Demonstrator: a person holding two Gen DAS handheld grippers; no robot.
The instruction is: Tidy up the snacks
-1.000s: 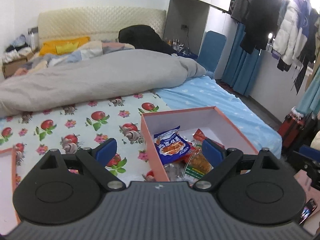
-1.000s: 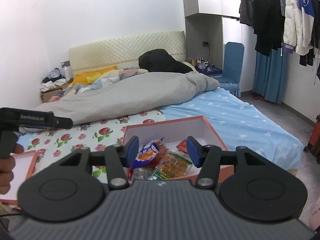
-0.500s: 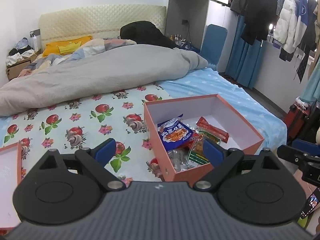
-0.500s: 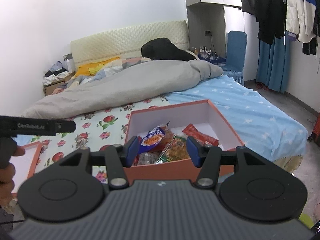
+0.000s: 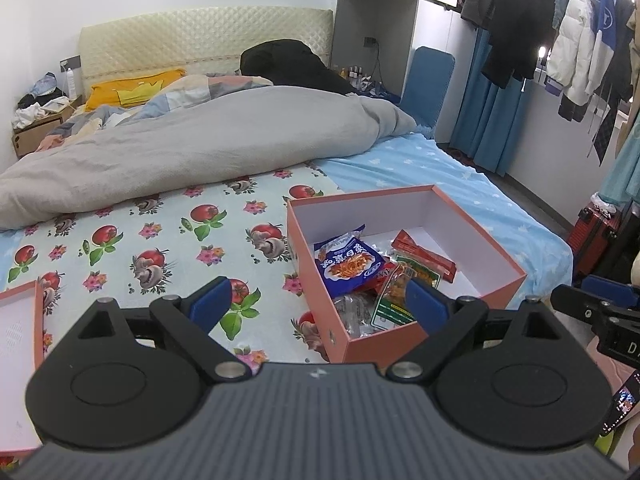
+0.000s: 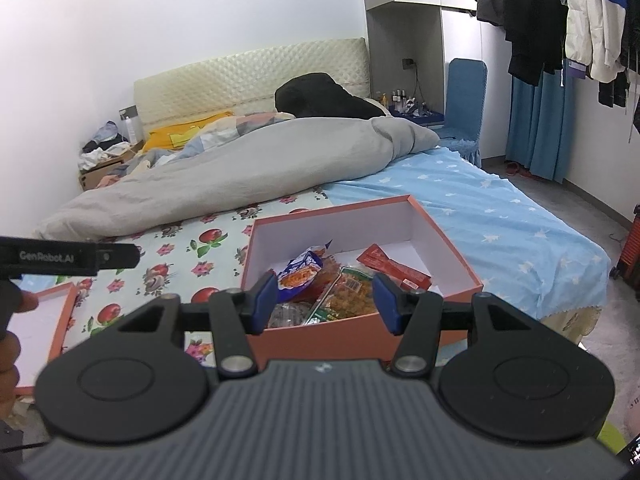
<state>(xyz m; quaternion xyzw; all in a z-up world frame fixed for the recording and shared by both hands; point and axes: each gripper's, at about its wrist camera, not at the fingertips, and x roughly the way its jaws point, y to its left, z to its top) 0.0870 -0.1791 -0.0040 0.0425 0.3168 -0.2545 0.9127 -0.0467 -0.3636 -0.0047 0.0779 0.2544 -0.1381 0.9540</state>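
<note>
An open orange box (image 5: 476, 228) (image 6: 444, 232) with a white inside sits on the bed near its foot. It holds several snack packets: a blue one (image 5: 348, 266) (image 6: 300, 272), a red bar (image 5: 424, 256) (image 6: 394, 266) and a green-edged clear pack (image 5: 394, 296) (image 6: 350, 294). My left gripper (image 5: 318, 304) is open and empty, held back from the box's near left corner. My right gripper (image 6: 326, 300) is open and empty, held in front of the box's near wall.
The box lid (image 5: 18, 320) (image 6: 40, 320) lies at the left on the fruit-print sheet (image 5: 160, 240). A grey duvet (image 5: 200, 148) covers the far bed. A clothes rack (image 5: 540, 40), a blue chair (image 5: 428, 80) and a red suitcase (image 5: 592, 232) stand right.
Both grippers have pulled back and up from the box, so the whole box now shows in each view. Both stay open and empty.
</note>
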